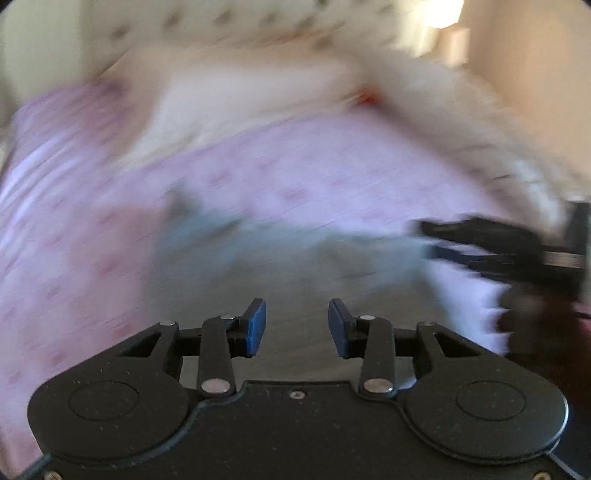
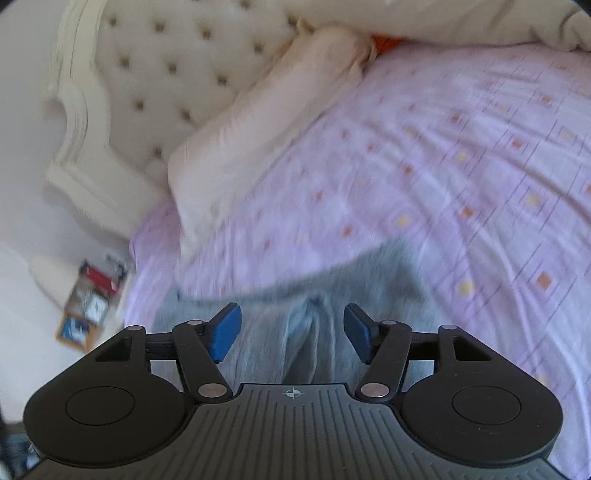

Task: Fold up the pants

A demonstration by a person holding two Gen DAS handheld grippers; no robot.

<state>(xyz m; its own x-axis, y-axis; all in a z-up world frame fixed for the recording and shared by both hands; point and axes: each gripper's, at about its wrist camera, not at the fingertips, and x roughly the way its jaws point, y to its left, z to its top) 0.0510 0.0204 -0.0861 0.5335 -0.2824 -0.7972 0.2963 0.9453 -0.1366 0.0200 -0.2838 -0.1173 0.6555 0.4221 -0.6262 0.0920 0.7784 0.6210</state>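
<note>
Grey pants (image 2: 388, 273) lie on a pink patterned bedsheet (image 2: 443, 147). My right gripper (image 2: 291, 328) hovers over them, open, with a raised crease of the grey cloth running below the gap and neither pad pressing on it. The left wrist view is heavily blurred. There the pants (image 1: 258, 251) show as a grey patch ahead of my left gripper (image 1: 297, 325), which is open with nothing between its blue pads (image 1: 256, 325). My right gripper (image 1: 432, 240) comes in from the right edge of that view, at the far side of the pants.
A cream pillow (image 2: 258, 147) lies against a tufted cream headboard (image 2: 166, 74). White bedding (image 2: 480, 22) is heaped at the back, with something orange (image 2: 384, 42) under it. Beside the bed, low on the left, stands a small surface with boxes (image 2: 92, 299).
</note>
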